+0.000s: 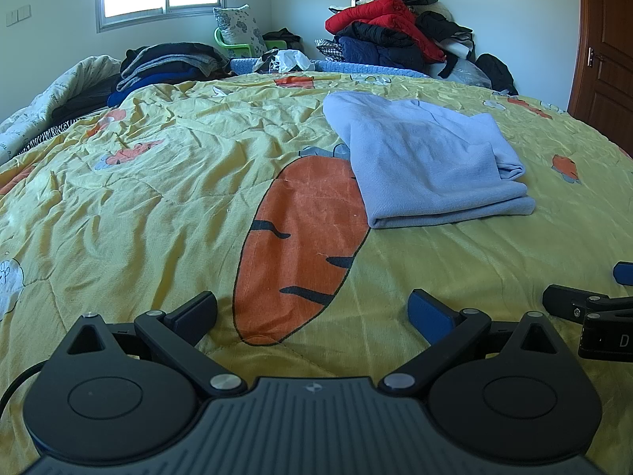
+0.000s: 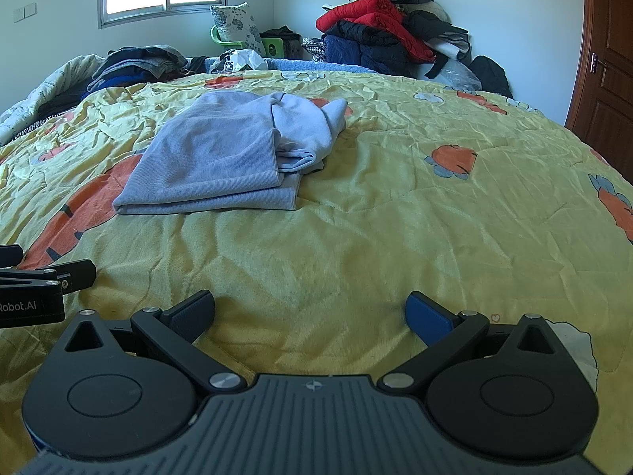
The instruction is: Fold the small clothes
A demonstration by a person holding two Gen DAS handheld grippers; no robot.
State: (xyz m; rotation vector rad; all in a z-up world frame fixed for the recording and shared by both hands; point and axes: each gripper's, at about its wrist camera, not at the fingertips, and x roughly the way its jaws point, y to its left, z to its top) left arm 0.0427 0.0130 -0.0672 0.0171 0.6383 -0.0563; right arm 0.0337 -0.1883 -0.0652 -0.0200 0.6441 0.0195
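my left gripper (image 1: 312,312) and right gripper (image 2: 310,312) both spread wide, empty, soft ribbed pale-blue sweater (image 2: 221,158) folded on crinkly yellow carrot-print quilt (image 2: 356,237)

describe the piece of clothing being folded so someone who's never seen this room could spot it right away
Start at the bed, covered by a yellow quilt printed with carrots. The light blue garment lies folded on top of it, alone, its near left corner overlapping the biggest orange carrot. It is pale and plain, unlike the dark and red clothes heaped in piles at the far edge, and neither tool touches it.
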